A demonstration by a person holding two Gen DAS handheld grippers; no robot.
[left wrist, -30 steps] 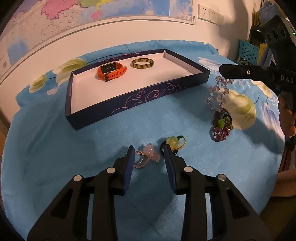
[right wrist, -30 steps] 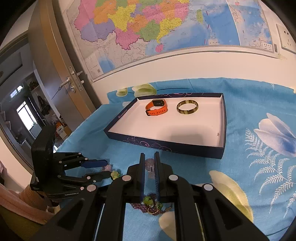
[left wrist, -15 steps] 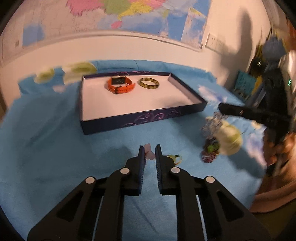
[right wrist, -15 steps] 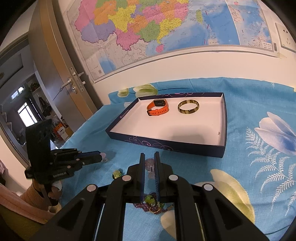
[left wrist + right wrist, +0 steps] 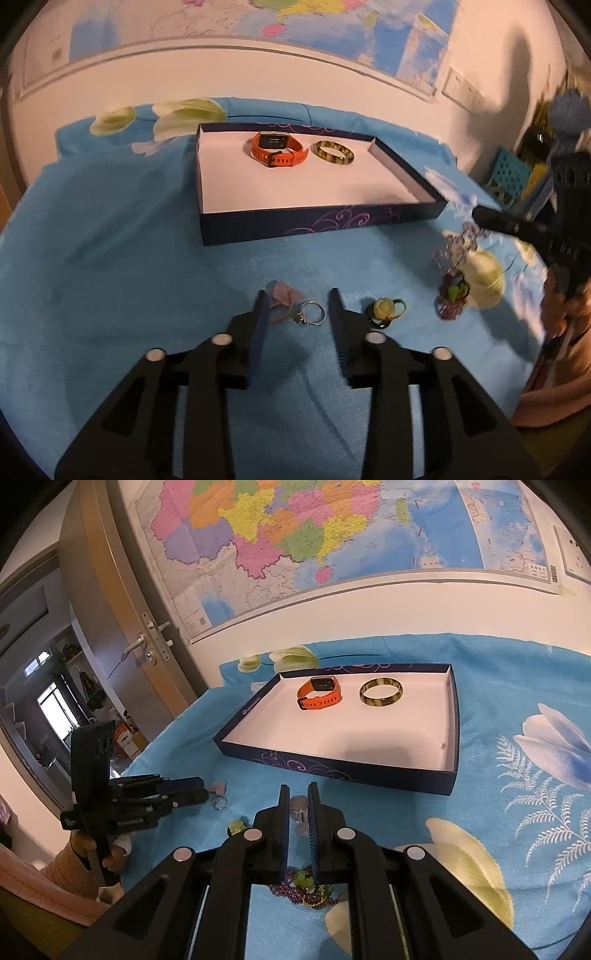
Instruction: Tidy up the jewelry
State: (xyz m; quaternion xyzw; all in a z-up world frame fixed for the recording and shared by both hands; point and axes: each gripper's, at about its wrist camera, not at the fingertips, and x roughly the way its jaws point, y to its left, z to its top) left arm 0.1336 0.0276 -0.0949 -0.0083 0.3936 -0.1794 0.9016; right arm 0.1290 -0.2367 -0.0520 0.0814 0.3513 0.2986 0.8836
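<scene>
My left jaws (image 5: 298, 306) have just been opening and now stand partly apart above the blue flowered cloth (image 5: 110, 280) on the counter. Between their tips lie a silver ring (image 5: 312, 314) and a pale pink charm (image 5: 286, 293) on a thin cord, flat on the cloth, and neither pad touches them. Just right of the right-hand pad sits a small yellow-green bead piece on a dark loop (image 5: 384, 310).

My right jaws (image 5: 298, 805) are pinched narrow on a strand of translucent purple beads (image 5: 300, 812). That strand hangs down to a bunch of purple and green beads (image 5: 306, 888) resting on the cloth under the fingers. From the left camera the same strand (image 5: 456, 254) drops from the dark jaw tip at the right edge.

Farther off stands the dark blue tray (image 5: 317, 227) with a white floor. An orange watch (image 5: 279, 149) and a mottled yellow bangle (image 5: 335, 153) lie side by side near its far wall, apart from each other. A wall map (image 5: 314, 535) hangs behind, and a wooden door (image 5: 110, 602) stands at the left.
</scene>
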